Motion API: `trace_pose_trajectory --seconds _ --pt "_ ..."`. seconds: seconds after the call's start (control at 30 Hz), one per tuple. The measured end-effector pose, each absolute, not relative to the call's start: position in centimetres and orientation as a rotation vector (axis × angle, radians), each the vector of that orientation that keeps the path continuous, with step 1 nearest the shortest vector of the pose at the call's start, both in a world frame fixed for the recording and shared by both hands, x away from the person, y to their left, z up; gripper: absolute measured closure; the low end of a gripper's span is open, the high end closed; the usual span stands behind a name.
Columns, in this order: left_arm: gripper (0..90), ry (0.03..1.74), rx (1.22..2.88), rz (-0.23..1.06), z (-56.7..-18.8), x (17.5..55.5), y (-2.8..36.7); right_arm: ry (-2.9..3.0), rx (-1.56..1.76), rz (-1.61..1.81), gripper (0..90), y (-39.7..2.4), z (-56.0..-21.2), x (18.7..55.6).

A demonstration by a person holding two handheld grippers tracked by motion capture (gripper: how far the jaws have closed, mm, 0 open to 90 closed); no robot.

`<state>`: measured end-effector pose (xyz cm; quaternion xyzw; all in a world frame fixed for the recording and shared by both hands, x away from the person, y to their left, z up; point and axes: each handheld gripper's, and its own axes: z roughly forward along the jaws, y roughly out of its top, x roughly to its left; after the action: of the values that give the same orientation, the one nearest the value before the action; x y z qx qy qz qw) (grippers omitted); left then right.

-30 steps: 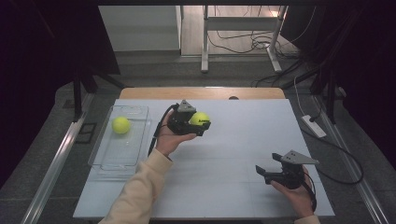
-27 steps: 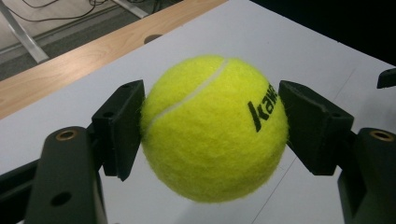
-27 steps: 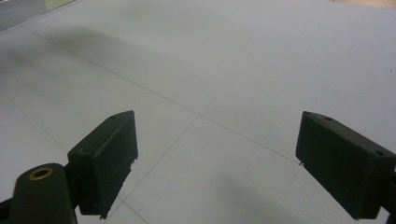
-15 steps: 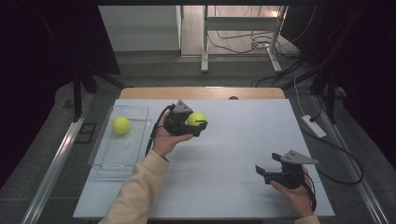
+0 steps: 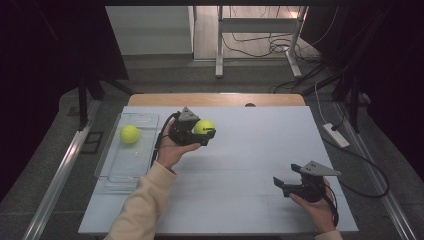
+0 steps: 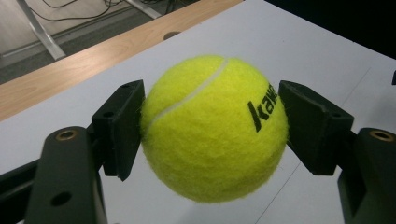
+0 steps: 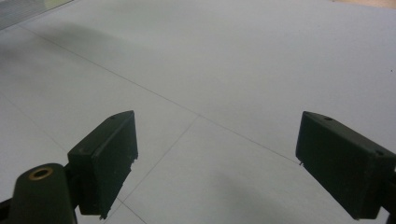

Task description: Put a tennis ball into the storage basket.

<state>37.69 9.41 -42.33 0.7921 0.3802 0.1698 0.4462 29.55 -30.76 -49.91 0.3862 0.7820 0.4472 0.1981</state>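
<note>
High view: a pale grey-white worktop (image 5: 240, 165) scored with thin seam lines, a strip of bare wood along its far edge, dark curtains at both sides, and beyond it a grey floor with table legs and loose cables. A white power strip (image 5: 335, 135) lies on the floor off the worktop's right edge. At the left of the worktop sits a clear plastic tray (image 5: 116, 170) with one tennis ball (image 5: 129, 134) in its far end. The left tongs (image 5: 204, 131), held up over the worktop just right of the tray, are clamped on a second tennis ball (image 5: 204, 127). The right tongs (image 5: 281, 184) hover low near the front right corner, jaws apart with nothing between them.

Left gripper view brings what the overhead cannot: the held ball (image 6: 214, 128) is pinched at its two sides by the black pads (image 6: 119, 128), its white seam curves over the top, and black lettering starting "Kaw" runs toward the right pad. Right gripper view shows the spread pads (image 7: 105, 161) over bare worktop and its crossing seam lines.
</note>
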Motion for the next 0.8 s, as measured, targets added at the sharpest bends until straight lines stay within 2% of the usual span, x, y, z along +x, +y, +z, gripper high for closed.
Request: trace_pose_trajectory --seconds 0.8 --pt "27.5 0.977 1.94 0.455 -42.2 35.9 12.3 2.184 1.08 1.244 12.7 -30.7 -49.8 29.8"
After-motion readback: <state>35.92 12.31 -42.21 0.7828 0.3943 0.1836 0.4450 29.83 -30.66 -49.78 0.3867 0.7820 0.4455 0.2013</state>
